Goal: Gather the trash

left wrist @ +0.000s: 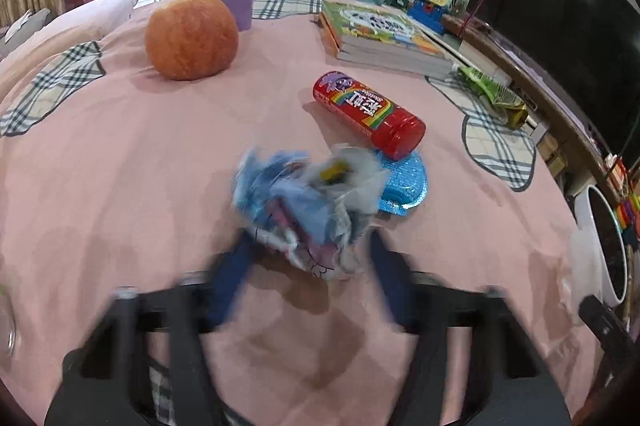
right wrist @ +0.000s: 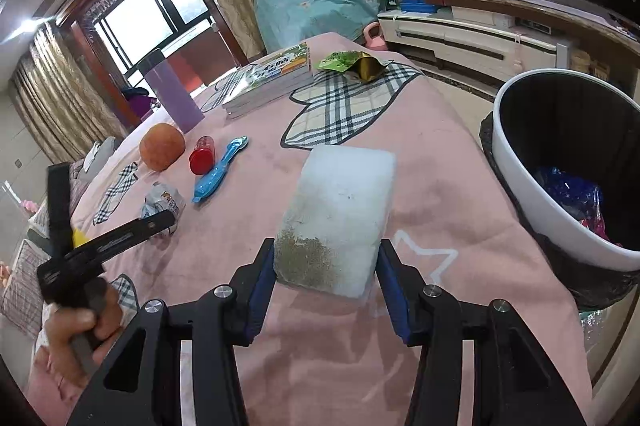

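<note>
1. Left wrist: I'm closing my left gripper (left wrist: 310,246) around a crumpled wrapper (left wrist: 308,206) on the pink bedspread (left wrist: 120,166); motion blur hides whether the jaws are gripping it. It looks like blue-white foil, balled up. A green packet (left wrist: 488,92) is lying untouched by the books (left wrist: 384,38).

2. Right wrist: I'm holding a dirty white sponge (right wrist: 340,218) between my right gripper (right wrist: 326,262) jaws, half open, apparently pinching it. The bin (right wrist: 520,162), just right, already has wrappers in it, so I'm judging collection partly done.
</note>
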